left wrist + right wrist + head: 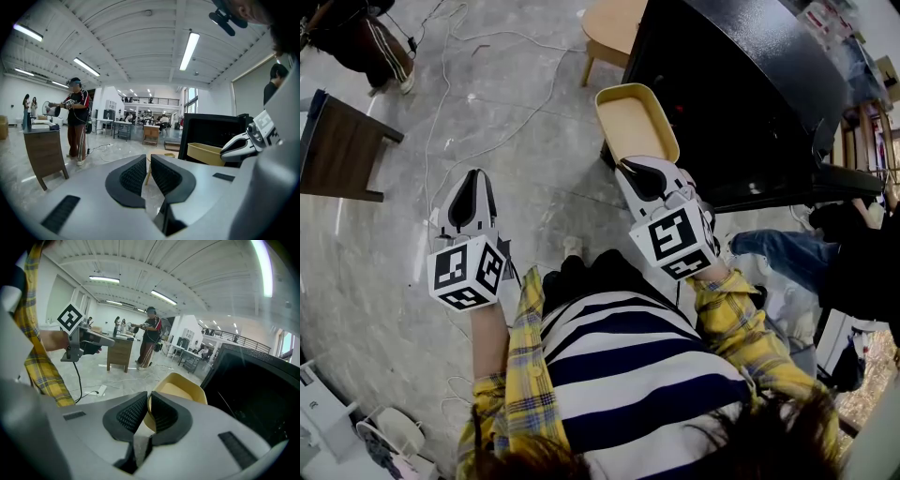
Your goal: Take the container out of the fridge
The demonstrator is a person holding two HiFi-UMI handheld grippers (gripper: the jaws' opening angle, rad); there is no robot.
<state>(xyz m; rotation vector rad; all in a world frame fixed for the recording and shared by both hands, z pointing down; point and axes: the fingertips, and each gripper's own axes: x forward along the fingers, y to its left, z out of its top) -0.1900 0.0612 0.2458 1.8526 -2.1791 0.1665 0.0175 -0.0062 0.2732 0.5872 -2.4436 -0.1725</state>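
Right gripper [149, 401] clamped on container [180, 387] rim, left gripper [147, 165] slightly apart, empty, black fridge [741, 103] cut off

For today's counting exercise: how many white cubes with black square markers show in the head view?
2: a cube on the left gripper, lower left; a cube on the right gripper, centre.
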